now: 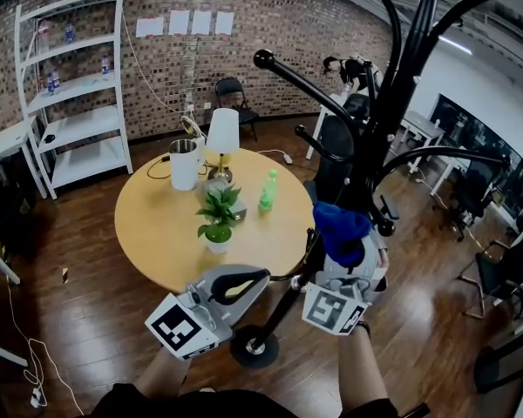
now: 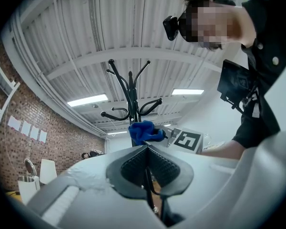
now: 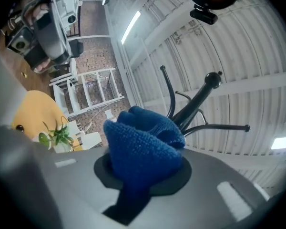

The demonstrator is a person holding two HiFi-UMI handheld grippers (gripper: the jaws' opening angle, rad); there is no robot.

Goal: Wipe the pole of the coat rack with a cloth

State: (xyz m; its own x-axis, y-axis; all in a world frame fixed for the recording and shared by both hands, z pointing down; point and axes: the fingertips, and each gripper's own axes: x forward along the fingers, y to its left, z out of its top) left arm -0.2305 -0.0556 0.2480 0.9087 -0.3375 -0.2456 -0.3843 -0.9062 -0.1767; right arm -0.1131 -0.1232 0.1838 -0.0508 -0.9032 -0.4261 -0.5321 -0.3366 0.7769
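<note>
Blue knitted cloth (image 1: 340, 226) is sitting clenched in the right gripper (image 1: 345, 256), pressing against the black metal pole of the coat rack (image 1: 379, 146), so it should, I think, be sliding along it with steady contact (wrapping around), while the left gripper (image 1: 244, 279) is waiting closed and empty.

Head view looks steeply down; both gripper views tilt ceilingward, apparently close, sharing the coat rack (image 2: 130, 97).
</note>
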